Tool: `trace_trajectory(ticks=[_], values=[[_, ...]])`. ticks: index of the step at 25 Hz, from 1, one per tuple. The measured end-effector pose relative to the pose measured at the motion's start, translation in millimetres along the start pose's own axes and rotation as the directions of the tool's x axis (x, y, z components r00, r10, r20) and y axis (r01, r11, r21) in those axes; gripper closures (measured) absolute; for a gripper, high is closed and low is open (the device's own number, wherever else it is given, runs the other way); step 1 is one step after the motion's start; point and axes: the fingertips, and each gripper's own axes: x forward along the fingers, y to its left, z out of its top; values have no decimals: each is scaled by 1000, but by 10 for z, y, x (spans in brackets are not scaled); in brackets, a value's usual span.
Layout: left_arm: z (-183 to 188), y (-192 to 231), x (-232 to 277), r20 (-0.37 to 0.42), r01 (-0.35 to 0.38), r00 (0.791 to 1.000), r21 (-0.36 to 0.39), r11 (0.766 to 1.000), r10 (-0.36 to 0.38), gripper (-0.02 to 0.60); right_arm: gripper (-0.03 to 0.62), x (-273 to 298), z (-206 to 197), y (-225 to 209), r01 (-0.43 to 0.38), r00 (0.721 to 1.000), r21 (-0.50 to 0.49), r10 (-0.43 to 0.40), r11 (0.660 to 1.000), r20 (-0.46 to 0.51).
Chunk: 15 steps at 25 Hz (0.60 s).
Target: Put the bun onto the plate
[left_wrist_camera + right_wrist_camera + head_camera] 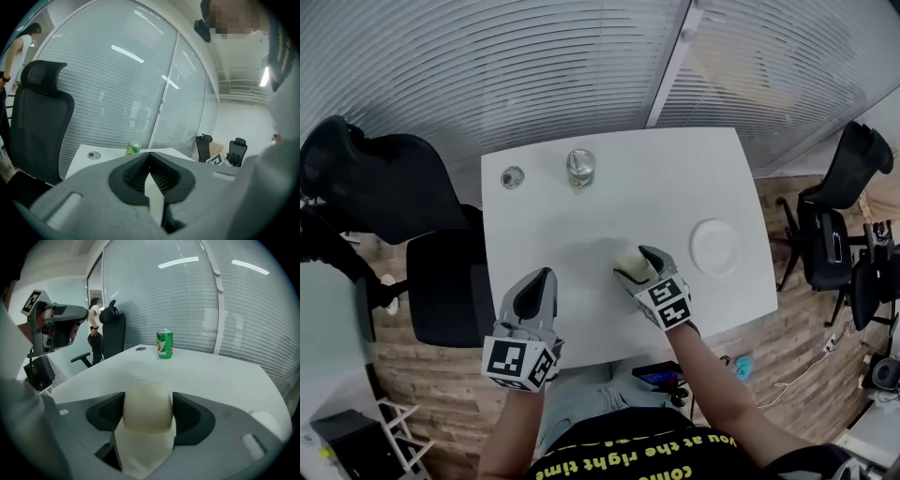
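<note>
Gripping the bun [146, 406], the right gripper [630, 265] has its jaws part-open, one dark pad pressed to each side of it. The bun is pale, smooth and rounded, a little taller than wide in the right gripper view, and the jaws pinch it across the narrower width. Beyond that it is close to round, so no clear pointing direction can be read. In the head view it sits over the near-middle of the white table [581, 225]; whether it touches the top or is just above it cannot be told. The left gripper [539, 278] is near the table's front edge, left of the right one and apart from it, with its jaw tips meeting and nothing between them. A white plate [715, 246] lies on the table to the right of the bun, near but clearly apart from it, and is bare. Further back a green soda can [580, 169] stands upright near the far edge, with a small round cable port [513, 176] to its left. A black office chair [403, 187] stands off the table's left side, and more black chairs [839, 206] stand to the right. Glass walls with blinds are behind.
</note>
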Motion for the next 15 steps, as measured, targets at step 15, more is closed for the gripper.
trace_trajectory(ticks=[15], values=[[152, -319, 156, 17, 90, 996, 23, 996, -91, 581, 269, -469, 194, -135, 53, 997, 31, -54, 998, 58]])
